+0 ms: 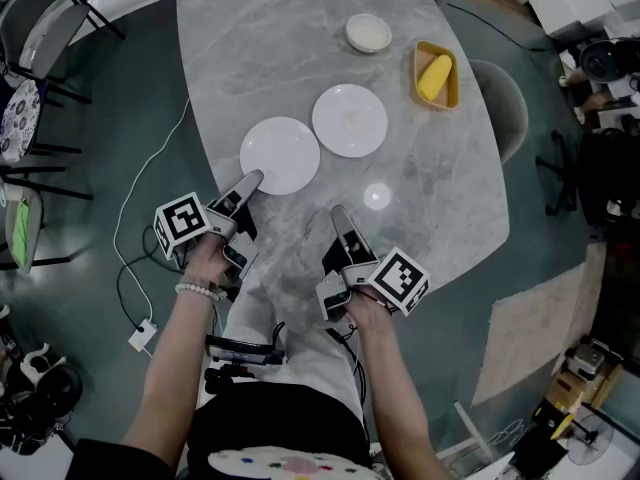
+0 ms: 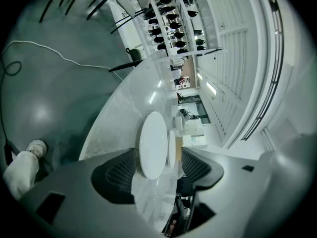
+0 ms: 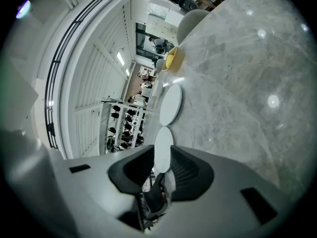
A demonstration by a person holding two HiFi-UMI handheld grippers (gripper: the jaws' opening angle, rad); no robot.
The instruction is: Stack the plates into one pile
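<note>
Straddles near rim of round white ceramic plate (image 1: pixel 282 154) with left gripper (image 1: pixel 250 180) unclenched, probably to lift it; holds right gripper (image 1: pixel 338 213) aside, parted, empty.

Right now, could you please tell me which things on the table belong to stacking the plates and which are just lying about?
For the job: near plate, far plate, perhaps the small dish.
Lying about: yellow tray, yellow food in it.

A lab or studio is posing as a dining room: chairs (image 1: pixel 497 98) are standing round an oval marble-look tabletop (image 1: pixel 270 58). A cable (image 1: pixel 150 168) is trailing across the floor (image 1: pixel 100 128), and boxes (image 1: pixel 572 3) are crowding one corner.
</note>
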